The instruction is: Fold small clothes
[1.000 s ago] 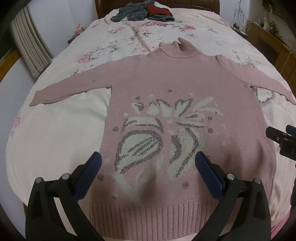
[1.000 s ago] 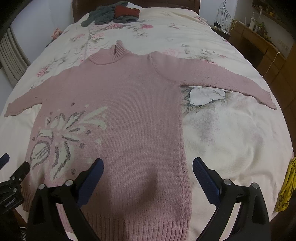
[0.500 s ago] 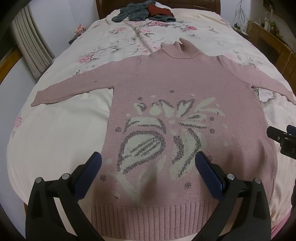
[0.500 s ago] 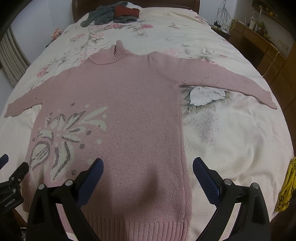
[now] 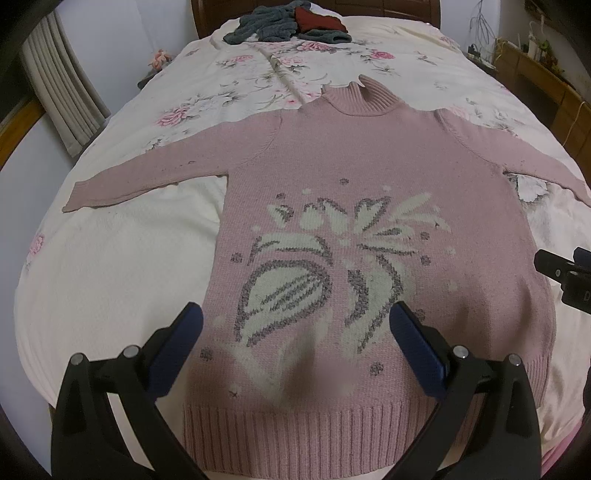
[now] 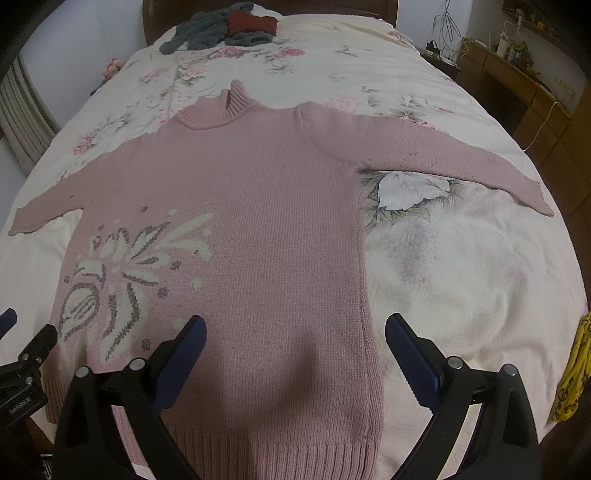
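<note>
A pink knitted sweater (image 5: 369, 155) (image 6: 266, 206) with a white and grey flower pattern lies flat, front up, on the bed, sleeves spread to both sides and turtleneck collar (image 5: 356, 96) pointing away. My left gripper (image 5: 295, 332) hovers open above the lower hem, over the flower pattern. My right gripper (image 6: 295, 341) is open too, above the hem's right part, near the side seam. Neither holds anything. The right gripper's tip shows at the left wrist view's right edge.
The bed has a cream floral cover (image 5: 122, 266) (image 6: 461, 266). Grey and red clothes (image 5: 288, 22) (image 6: 221, 27) are piled near the headboard. A yellow cloth (image 6: 572, 373) hangs at the bed's right edge. A wooden cabinet (image 6: 524, 85) stands on the right, curtains (image 5: 55, 81) on the left.
Both grippers have drawn back slightly toward the foot of the bed, so more of the hem shows. The sweater has not moved and both grippers stay open.
</note>
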The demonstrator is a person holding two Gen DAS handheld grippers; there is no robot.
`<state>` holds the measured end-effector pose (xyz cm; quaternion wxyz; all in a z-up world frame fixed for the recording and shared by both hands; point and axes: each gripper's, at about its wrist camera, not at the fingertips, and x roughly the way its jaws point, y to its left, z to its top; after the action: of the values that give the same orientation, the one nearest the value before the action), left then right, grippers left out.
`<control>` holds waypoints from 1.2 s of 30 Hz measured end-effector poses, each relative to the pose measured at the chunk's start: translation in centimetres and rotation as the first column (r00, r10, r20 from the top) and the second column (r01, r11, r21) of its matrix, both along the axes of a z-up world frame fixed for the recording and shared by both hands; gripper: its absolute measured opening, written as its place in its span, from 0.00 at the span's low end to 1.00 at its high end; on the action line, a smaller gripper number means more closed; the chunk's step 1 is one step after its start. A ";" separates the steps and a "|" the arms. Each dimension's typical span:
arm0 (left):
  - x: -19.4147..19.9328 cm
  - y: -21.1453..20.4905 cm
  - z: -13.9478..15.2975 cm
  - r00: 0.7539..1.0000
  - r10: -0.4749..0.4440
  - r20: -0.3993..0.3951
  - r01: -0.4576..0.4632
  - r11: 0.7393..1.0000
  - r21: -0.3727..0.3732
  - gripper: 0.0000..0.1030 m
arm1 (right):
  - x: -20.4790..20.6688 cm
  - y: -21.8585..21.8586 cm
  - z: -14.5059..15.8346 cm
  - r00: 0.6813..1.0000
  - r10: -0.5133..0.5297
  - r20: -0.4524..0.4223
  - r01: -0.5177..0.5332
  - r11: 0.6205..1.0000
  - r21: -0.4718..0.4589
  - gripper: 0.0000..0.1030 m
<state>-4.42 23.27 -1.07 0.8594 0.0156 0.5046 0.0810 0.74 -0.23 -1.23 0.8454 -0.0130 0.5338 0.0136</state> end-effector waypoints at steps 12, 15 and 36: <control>-0.2 0.3 -0.2 1.000 0.005 -0.001 -0.005 1.000 0.002 0.97 | 0.0 -0.2 0.0 1.000 -0.002 -0.002 0.002 1.000 0.004 0.95; -0.2 0.3 -0.2 1.000 0.003 0.000 -0.003 1.000 0.004 0.97 | 0.0 -0.2 0.0 1.000 -0.002 -0.001 0.002 1.000 0.003 0.95; 0.3 -0.3 -0.7 1.000 0.003 0.000 -0.003 1.000 0.009 0.97 | 0.3 -1.0 -0.4 1.000 0.000 0.013 0.000 1.000 0.016 0.95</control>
<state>-4.13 23.01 -1.73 0.8591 0.0187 0.5044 0.0843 0.99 -1.25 -1.62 0.8489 -0.0064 0.5282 0.0176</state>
